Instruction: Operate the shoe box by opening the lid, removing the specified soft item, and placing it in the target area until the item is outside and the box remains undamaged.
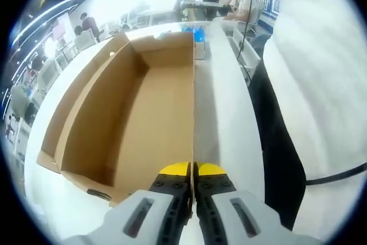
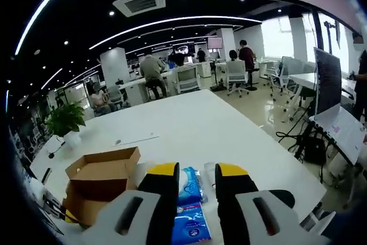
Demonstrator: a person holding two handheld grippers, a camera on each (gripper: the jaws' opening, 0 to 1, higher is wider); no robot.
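Note:
An open brown cardboard shoe box (image 1: 143, 113) lies on the white table (image 1: 223, 119), its inside bare and its lid flap (image 1: 74, 96) folded out to the left. My left gripper (image 1: 193, 169) is shut on the top edge of the box's right wall. A blue soft packet (image 1: 198, 34) lies on the table just past the box's far end. In the right gripper view the packet (image 2: 189, 202) shows low between the jaws of my right gripper (image 2: 198, 176), which is open and held above it. The box (image 2: 100, 185) stands to its left.
A person in a white top and dark apron (image 1: 309, 96) stands close along the table's right edge. The long white table (image 2: 189, 124) stretches away from the packet. Office desks, chairs, seated people (image 2: 152, 70) and a potted plant (image 2: 66, 121) lie further off.

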